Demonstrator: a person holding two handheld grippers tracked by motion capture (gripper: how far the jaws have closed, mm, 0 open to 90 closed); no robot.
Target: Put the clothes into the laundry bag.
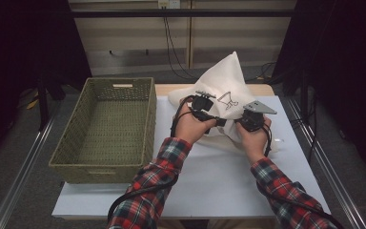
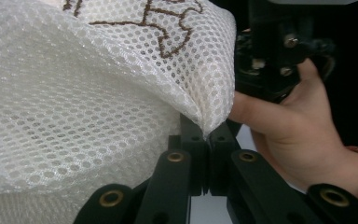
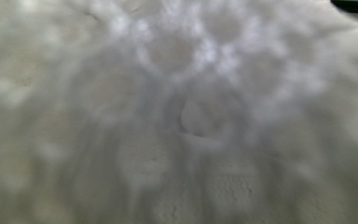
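A pale blue-grey rectangular table top (image 1: 209,181) carries everything here, and the easiest anchor on it is the big olive-green woven basket (image 1: 106,129), a deep rectangular one with slot handles in its short walls, which sits on the left part of that surface. Just to the right of the basket, near its far right corner, a white mesh fabric bag (image 1: 221,83) with a brown stitched line drawing on its front rises to a peak, its lower part bunched on the table. In the left gripper view the same bag (image 2: 84,102) shows as honeycomb netting with the brown stitching along its top. A person in red, navy and white plaid sleeves (image 1: 159,176) reaches in from the near edge, both forearms to the right of the basket. The left gripper (image 1: 208,118), the one nearer the basket, is black with a cable looping round the hand; seen along its own jaws, they stand pressed together, with a folded edge of the mesh pinched in at the tips (image 2: 209,135). The right gripper (image 1: 251,119), farther from the basket and topped by a grey three-cornered plate, is pushed against the bag's lower right side; its own view is a blur of white fabric (image 3: 177,121) pressed close to the lens, and its jaws are closed, though whether cloth is caught between them I cannot tell.
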